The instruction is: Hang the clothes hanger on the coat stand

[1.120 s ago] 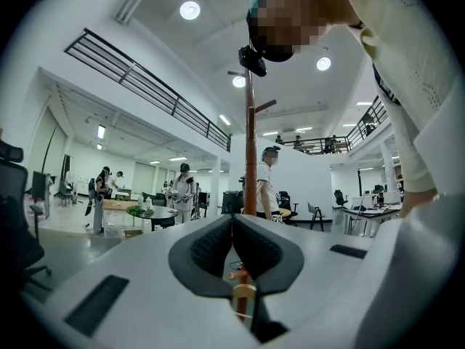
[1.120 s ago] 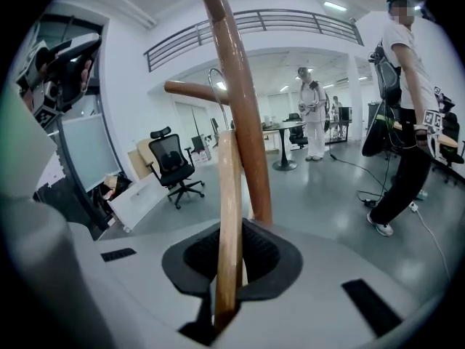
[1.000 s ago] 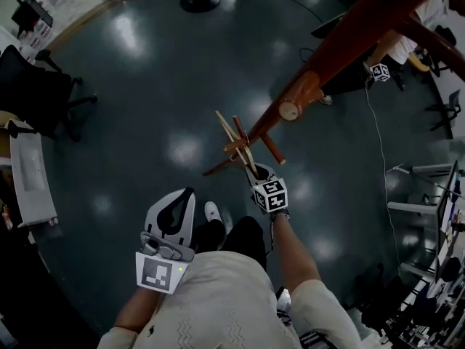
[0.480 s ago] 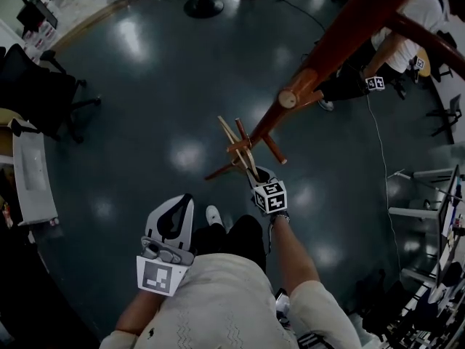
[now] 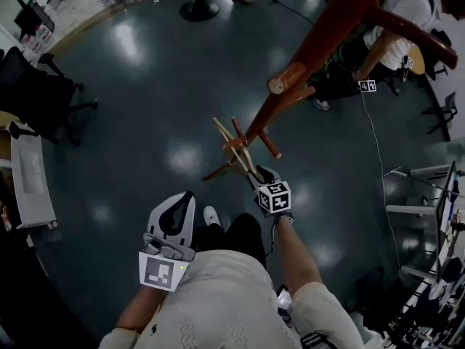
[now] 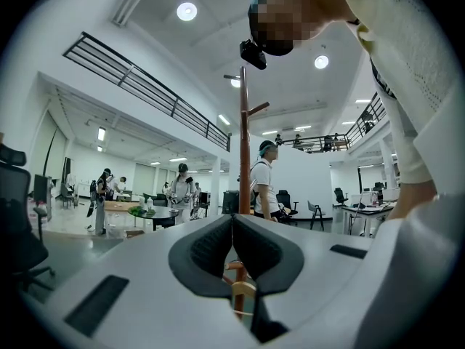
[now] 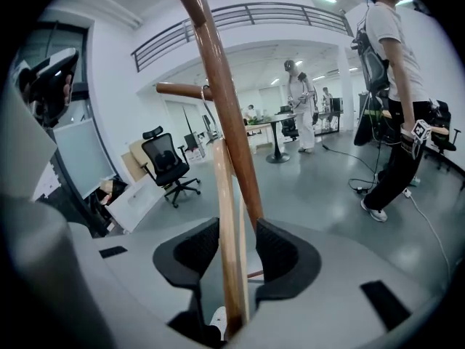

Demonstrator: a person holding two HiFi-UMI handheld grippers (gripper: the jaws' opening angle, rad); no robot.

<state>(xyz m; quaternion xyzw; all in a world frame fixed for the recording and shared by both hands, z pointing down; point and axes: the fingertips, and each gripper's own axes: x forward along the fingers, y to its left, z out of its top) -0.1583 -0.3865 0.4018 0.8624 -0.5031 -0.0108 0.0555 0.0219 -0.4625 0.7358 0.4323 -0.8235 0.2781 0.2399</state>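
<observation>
The coat stand (image 5: 320, 38) is a red-brown wooden pole with short pegs, slanting across the head view. A pale wooden clothes hanger (image 5: 236, 147) sits against its lower pegs. My right gripper (image 5: 256, 174) is just below the hanger. In the right gripper view the hanger's bar (image 7: 225, 187) runs upright between the jaws of the right gripper (image 7: 236, 225), which have just been opening and stand open; a gap shows beside the bar. Its thin hook reaches up to a level peg (image 7: 182, 89). My left gripper (image 5: 178, 203) hangs lower left, shut and empty (image 6: 232, 220).
Black office chairs (image 5: 36, 93) and a white desk (image 5: 25, 173) stand at the left. A person (image 5: 392, 20) stands beyond the stand at the upper right, with a cable (image 5: 374, 144) on the floor. A round table base (image 5: 200, 6) is at the top, desks (image 5: 429, 195) at right.
The right gripper's jaws have opened around the hanger and the gripper has shifted slightly right. The left gripper has not moved.
</observation>
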